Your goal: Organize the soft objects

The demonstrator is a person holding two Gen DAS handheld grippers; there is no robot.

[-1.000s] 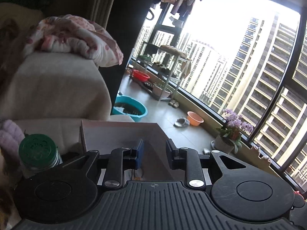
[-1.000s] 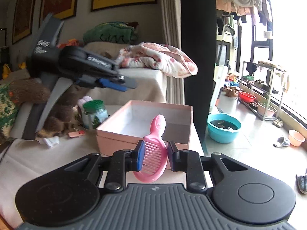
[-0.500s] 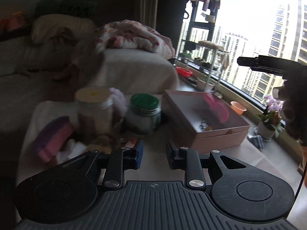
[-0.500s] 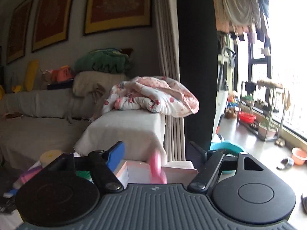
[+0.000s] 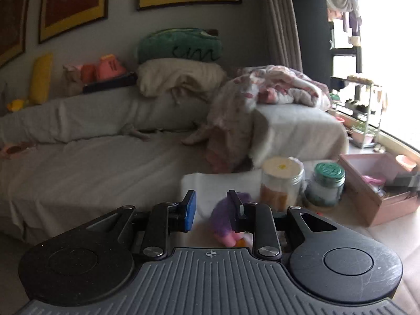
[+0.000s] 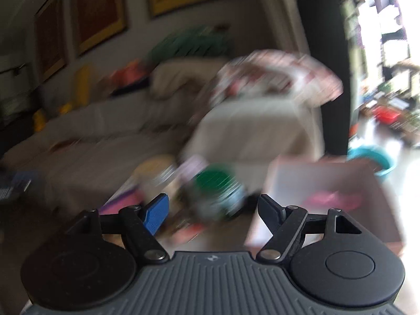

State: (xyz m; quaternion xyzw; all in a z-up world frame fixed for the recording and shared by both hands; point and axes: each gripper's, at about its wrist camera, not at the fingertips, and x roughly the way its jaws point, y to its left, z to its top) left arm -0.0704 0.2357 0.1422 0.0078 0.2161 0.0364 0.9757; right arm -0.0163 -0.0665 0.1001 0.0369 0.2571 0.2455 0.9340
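Observation:
A pink box [image 5: 380, 183] stands on the table at the right, with a pink comb [image 5: 372, 179] lying inside it. The box also shows blurred in the right wrist view [image 6: 328, 183], comb [image 6: 333, 199] inside. A purple and pink soft toy [image 5: 225, 220] lies on the table just beyond my left gripper [image 5: 212, 207], which is open and empty. My right gripper [image 6: 212, 210] is wide open and empty, left of the box.
A cream-lidded jar [image 5: 282, 181] and a green-lidded jar [image 5: 326, 186] stand between the toy and the box. A covered sofa [image 5: 92, 157] with a floral blanket [image 5: 262, 97] and cushions is behind. A teal basin [image 6: 372, 157] sits on the floor.
My right gripper opened and let go of the pink comb, which now lies in the box. My left gripper swung left from the window toward the sofa and the purple toy.

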